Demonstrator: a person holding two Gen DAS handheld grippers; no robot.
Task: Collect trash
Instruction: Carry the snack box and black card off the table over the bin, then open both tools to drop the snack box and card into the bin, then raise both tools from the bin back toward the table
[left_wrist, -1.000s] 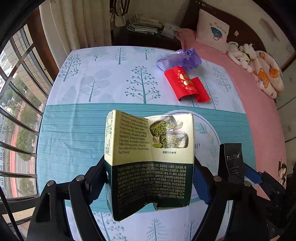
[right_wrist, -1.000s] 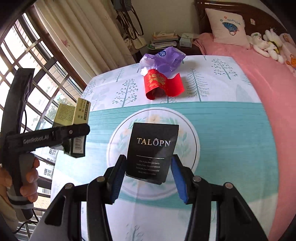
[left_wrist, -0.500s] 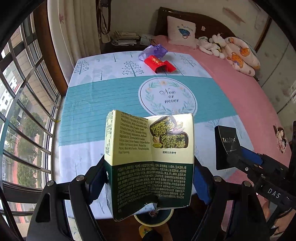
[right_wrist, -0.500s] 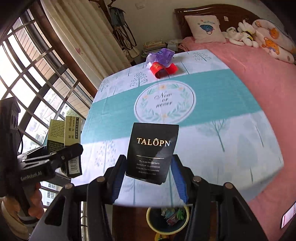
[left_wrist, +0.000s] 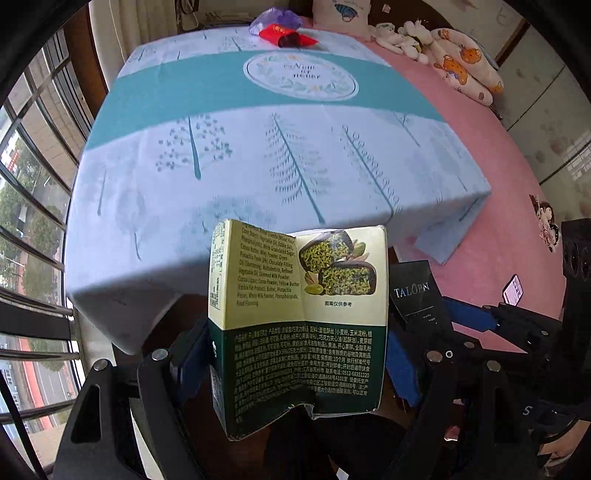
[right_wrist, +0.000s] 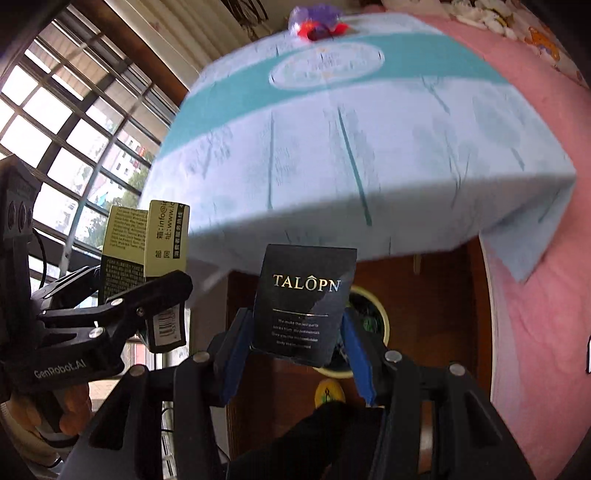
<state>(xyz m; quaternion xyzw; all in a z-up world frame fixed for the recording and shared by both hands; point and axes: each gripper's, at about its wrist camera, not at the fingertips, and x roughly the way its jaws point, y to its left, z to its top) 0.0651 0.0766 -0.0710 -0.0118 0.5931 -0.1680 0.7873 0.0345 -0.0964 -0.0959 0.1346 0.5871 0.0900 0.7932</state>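
Now left hand-held gripper (left_wrist: 295, 354) clamps green-yellow carton (left_wrist: 295, 317); right hand-held gripper (right_wrist: 295, 347) clamps black box (right_wrist: 304, 299).

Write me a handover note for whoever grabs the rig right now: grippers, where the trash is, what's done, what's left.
Left gripper: shut on the green snack box, carried off the table edge.
Right gripper: shut on the black TALOPN box, above the floor just in front of the yellow bin.
On the table, far end: red packet lying against a purple bag, both untouched.
Done: both boxes picked up and brought to the bin side.
Left: drop both boxes in the bin, then go back for the red packet and purple bag.
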